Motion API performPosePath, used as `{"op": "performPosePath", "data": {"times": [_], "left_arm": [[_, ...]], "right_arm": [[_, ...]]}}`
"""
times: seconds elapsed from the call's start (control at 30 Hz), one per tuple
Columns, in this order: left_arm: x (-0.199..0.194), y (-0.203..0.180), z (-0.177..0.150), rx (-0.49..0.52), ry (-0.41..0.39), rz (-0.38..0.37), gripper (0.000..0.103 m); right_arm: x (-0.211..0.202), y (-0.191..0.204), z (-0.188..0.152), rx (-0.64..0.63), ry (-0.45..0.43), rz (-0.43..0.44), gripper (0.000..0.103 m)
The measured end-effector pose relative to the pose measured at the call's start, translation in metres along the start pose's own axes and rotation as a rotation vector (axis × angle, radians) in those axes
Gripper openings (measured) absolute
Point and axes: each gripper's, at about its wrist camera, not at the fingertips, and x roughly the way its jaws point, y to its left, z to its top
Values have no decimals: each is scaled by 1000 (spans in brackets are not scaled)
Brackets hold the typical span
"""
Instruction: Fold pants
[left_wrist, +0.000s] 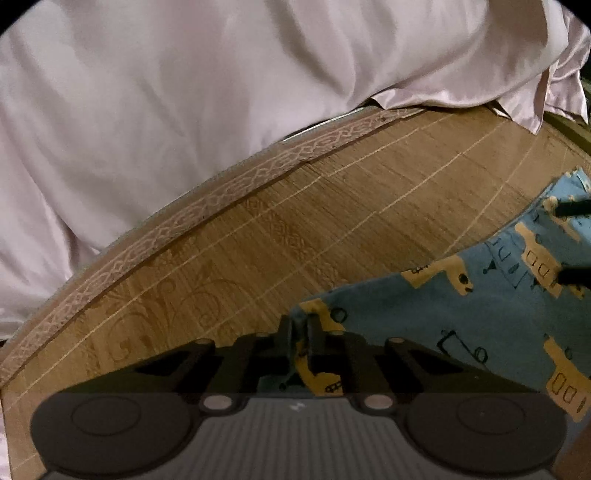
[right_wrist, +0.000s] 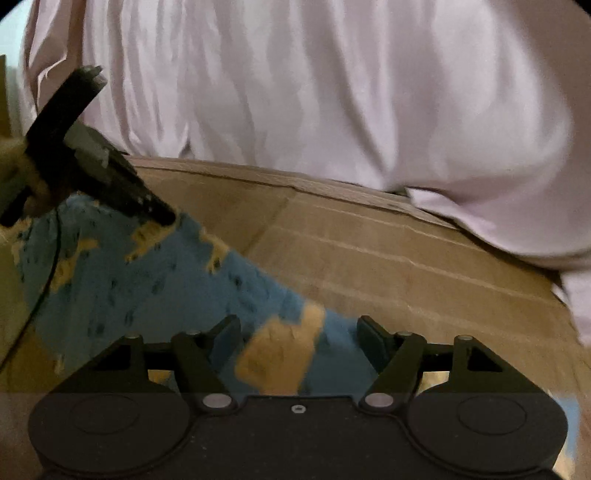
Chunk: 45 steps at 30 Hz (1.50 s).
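Blue pants (left_wrist: 461, 325) printed with yellow vehicles lie on a bamboo mat (left_wrist: 332, 221). My left gripper (left_wrist: 299, 325) is shut on the edge of the cloth at its near left corner. In the right wrist view the left gripper (right_wrist: 162, 214) comes in from the upper left, its tip pinching the pants (right_wrist: 147, 288). My right gripper (right_wrist: 299, 328) is open, its fingers (right_wrist: 225, 332) wide apart with the cloth lying between them. The right gripper (left_wrist: 569, 243) also shows at the right edge of the left wrist view, with two dark tips over the fabric.
A large pale pink satin pillow or quilt (left_wrist: 184, 92) lies along the far side of the mat, overhanging its patterned border (left_wrist: 221, 188). The same bedding (right_wrist: 332, 92) fills the top of the right wrist view. Bare mat (right_wrist: 406, 258) stretches between it and the pants.
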Motion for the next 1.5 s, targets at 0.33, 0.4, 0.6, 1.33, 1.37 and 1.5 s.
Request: {"op": "performPosePath", "data": {"times": [0.33,0.4,0.6,1.33,1.37,1.5], "left_arm": [[-3,-11,-8,77,-35,83,5],[-2,-13,-9,100,-43,101,5],[-8,-23,-11,121,-70,179,38],[23,-280,155,557,-125,-378,71],[28,-286,159,552,-108,-399,62],[47,-299,166,570,-73,-438,46]], "right_arm": [[44,10,22,-149,89,55,5],[47,8,23,-120,88,29,5],[5,-9,9,32,55,-144,51],[-148,-106,-119,898,-9,-544,52],[-147,-108,-119,905,-10,-531,48],[-142,-114,-122,923,-4,-503,42]]}}
